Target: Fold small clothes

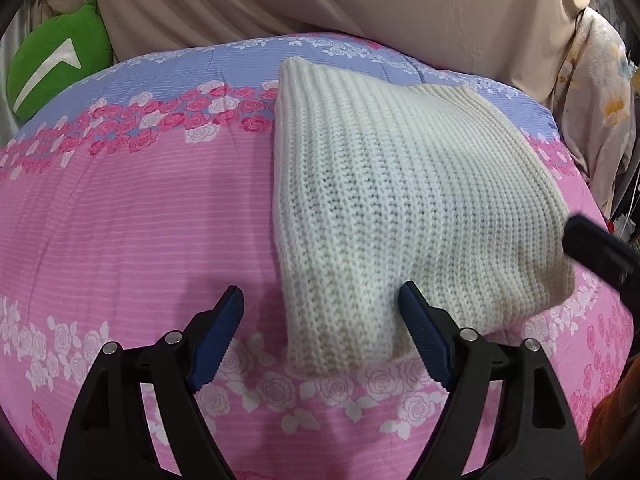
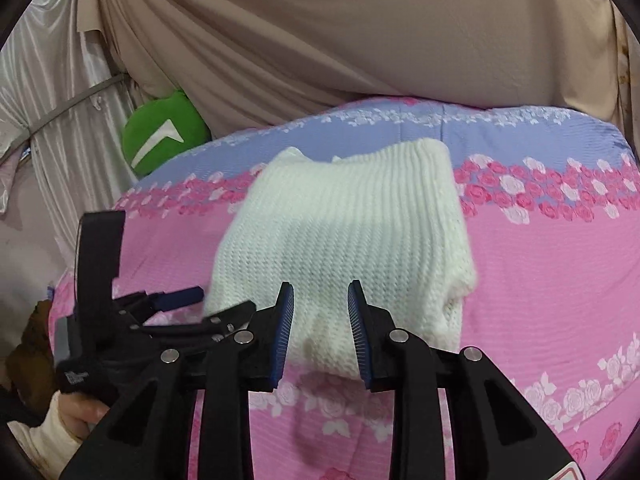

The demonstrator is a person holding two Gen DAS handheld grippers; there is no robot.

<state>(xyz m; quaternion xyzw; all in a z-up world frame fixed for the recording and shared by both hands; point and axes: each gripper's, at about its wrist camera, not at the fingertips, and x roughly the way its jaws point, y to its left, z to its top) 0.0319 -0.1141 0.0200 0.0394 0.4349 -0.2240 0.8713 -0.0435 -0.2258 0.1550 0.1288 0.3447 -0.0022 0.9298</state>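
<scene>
1. A cream knitted garment (image 1: pixel 400 208), already folded into a compact block, is lying on the bed (image 1: pixel 132 220), on the pink floral quilt, toward the far purple band of the cover.
2. The left gripper (image 1: pixel 322 300) is hovering at the garment's near left corner, its jaws standing wide apart and holding nothing; one blue pad is sitting over bare quilt, the other over the knit.
3. The right gripper (image 2: pixel 321 296) is pointing at the garment's near edge, its jaws partly parted and empty, with the knit showing in the gap beyond them.
4. The garment's long axis is running away from both grippers, from near edge to far edge.
5. Both grippers are lying about equally close; the left gripper is appearing low at the left in the right wrist view.
6. Open quilt is extending left, right and toward the near edge of the bed; a green cushion (image 1: pixel 56 60) and beige drapery (image 2: pixel 360 40) are bounding the far side.
</scene>
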